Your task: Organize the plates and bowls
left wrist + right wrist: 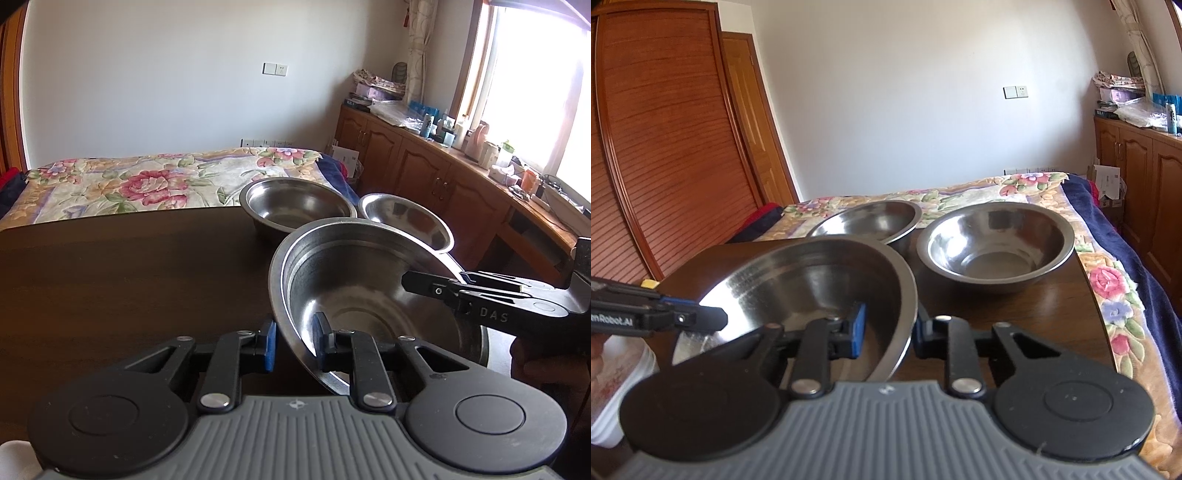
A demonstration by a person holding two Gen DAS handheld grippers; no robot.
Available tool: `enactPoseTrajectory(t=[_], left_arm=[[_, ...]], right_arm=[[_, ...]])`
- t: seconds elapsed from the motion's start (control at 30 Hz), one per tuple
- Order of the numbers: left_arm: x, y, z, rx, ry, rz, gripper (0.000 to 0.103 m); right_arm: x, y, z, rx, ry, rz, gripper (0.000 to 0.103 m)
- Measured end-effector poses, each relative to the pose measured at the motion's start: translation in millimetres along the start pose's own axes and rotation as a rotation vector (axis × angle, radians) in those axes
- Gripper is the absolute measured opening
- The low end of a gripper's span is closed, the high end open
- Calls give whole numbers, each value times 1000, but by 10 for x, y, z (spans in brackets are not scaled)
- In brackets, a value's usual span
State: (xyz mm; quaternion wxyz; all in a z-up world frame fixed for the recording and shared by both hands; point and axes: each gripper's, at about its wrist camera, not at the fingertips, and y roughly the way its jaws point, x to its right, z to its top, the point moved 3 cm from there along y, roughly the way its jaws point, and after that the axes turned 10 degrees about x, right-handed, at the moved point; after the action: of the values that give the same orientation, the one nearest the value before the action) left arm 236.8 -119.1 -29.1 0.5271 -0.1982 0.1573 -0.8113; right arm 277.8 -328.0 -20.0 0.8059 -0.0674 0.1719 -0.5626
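Note:
A large steel bowl (351, 295) (812, 280) hangs tilted over the near right part of the dark wooden table (129, 277). My left gripper (295, 343) is shut on its near rim, one blue pad inside and one outside. My right gripper (890, 330) is shut on the opposite rim, and shows from the side in the left wrist view (424, 288). The left gripper's tip (709, 317) appears at the left in the right wrist view. Two smaller steel bowls (295, 203) (406, 221) stand upright side by side at the table's far edge (871, 221) (993, 247).
A bed with a floral cover (147, 181) lies just beyond the table. Wooden cabinets (424, 166) with cluttered tops run under the window on the right. A wooden wardrobe (665, 147) stands at the left, and a white container (620, 376) sits low beside the table.

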Motion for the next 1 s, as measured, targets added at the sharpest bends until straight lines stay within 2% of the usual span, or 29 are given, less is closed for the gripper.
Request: enactPoseTrajectory(t=[0.47,1.0], left_arm=[[-49,-260,-23,24,-17,-24,21],[-108,-632,-216,17,-11,-83,21]], right_arm=[[-227,-227,90,5,-40,-4,28],[-433,-474,-73,-15,-32,-19,28]])
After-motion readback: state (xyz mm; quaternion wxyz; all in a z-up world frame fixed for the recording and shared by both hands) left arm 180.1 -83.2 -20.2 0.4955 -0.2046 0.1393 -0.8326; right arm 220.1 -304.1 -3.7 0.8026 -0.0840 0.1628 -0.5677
